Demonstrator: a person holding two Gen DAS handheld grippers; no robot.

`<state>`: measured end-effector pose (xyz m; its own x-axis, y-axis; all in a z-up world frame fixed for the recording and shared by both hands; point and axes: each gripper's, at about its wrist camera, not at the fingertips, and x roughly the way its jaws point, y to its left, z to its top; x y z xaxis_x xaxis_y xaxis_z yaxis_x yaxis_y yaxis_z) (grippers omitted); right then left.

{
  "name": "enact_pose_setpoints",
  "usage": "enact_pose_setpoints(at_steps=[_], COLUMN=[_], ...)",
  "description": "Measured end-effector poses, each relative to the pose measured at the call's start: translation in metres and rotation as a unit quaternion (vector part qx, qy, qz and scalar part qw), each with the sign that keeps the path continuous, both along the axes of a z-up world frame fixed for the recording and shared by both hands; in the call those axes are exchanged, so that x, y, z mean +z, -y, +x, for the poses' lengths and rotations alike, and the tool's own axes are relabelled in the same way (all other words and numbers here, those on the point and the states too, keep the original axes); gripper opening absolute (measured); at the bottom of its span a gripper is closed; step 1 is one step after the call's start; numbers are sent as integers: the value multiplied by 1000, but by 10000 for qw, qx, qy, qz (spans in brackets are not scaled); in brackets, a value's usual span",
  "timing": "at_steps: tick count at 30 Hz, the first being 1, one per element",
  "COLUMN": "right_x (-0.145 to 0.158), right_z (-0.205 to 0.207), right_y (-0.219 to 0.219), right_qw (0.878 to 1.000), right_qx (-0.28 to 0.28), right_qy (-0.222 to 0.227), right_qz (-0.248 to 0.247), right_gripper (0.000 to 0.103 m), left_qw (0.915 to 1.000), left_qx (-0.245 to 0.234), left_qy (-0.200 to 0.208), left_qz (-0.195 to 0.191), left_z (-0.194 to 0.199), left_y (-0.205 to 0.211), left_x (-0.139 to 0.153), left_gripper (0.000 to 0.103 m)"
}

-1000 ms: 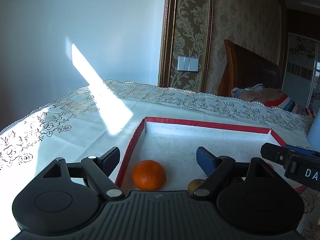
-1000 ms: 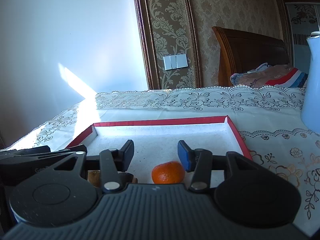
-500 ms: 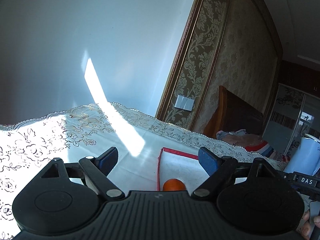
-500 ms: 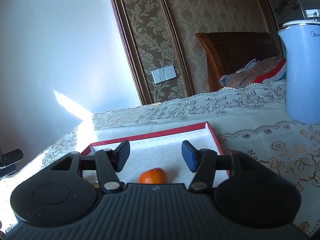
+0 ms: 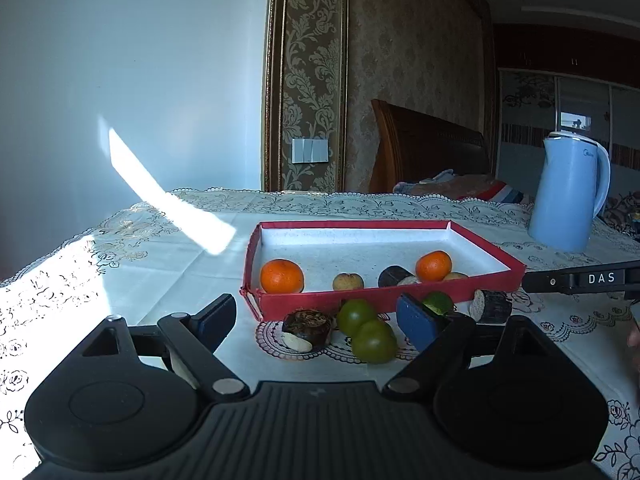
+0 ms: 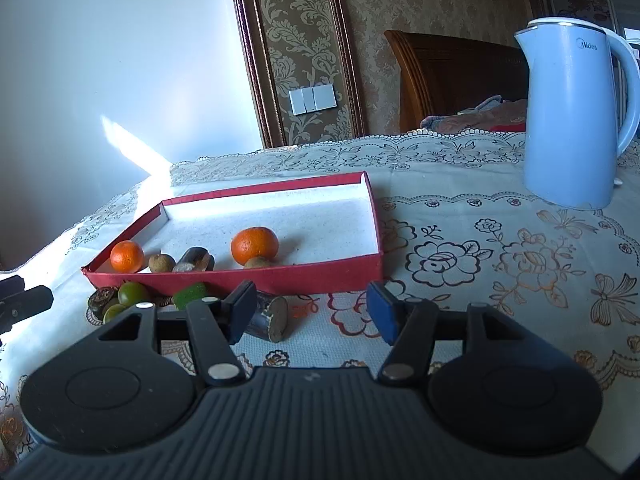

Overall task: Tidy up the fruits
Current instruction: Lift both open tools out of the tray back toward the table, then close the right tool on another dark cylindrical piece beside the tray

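A red-walled tray (image 5: 400,296) (image 6: 320,276) with a white floor lies on the lace tablecloth. It holds two oranges (image 5: 281,276) (image 5: 434,266) (image 6: 255,245) (image 6: 127,256), small brown fruits (image 5: 348,281) (image 6: 161,263) and a dark cut piece (image 5: 396,276) (image 6: 195,259). On the cloth in front of the tray lie green fruits (image 5: 374,340) (image 6: 133,293), a dark round piece (image 5: 308,326) and a dark cylinder piece (image 5: 491,306) (image 6: 268,316). My left gripper (image 5: 320,320) is open and empty, pulled back before the loose fruits. My right gripper (image 6: 312,312) is open and empty, near the cylinder piece.
A light blue kettle (image 5: 568,196) (image 6: 576,116) stands on the table right of the tray. The right gripper's black arm (image 5: 580,280) shows at the right edge of the left wrist view. A wall and wooden headboard stand behind the table.
Both grippers have pulled back and away from the tray. The loose fruits in front of the tray and the kettle have come into view. Both stay open.
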<state>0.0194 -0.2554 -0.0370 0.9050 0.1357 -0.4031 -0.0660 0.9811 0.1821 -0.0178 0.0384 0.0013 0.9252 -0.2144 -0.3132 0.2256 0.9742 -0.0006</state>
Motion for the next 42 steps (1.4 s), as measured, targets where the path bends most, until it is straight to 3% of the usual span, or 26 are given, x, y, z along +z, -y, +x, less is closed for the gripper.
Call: enact_pose_setpoints(at_steps=[5, 11, 22, 32, 42], right_x=[-3, -4, -4, -4, -5], right_z=[4, 18, 33, 38, 51], right_y=[-10, -17, -21, -28, -33], right_qw=[9997, 9989, 9973, 9945, 9922], right_qx=[130, 118, 253, 591, 780], right_qy=[-117, -317, -499, -585, -670], right_qz=[-165, -323, -485, -635, -709], right_gripper=[59, 59, 59, 59, 58], left_qw=[9990, 9981, 9972, 9927, 9908], left_qx=[-190, -129, -278, -519, -454], left_qy=[-102, -320, -459, -735, -1089], left_qz=[381, 518, 524, 806, 656], left_z=[-4, 4, 16, 29, 43], left_y=[28, 41, 48, 68, 68], left_x=[-11, -18, -17, -19, -20], left_gripper=[88, 88, 88, 88, 88])
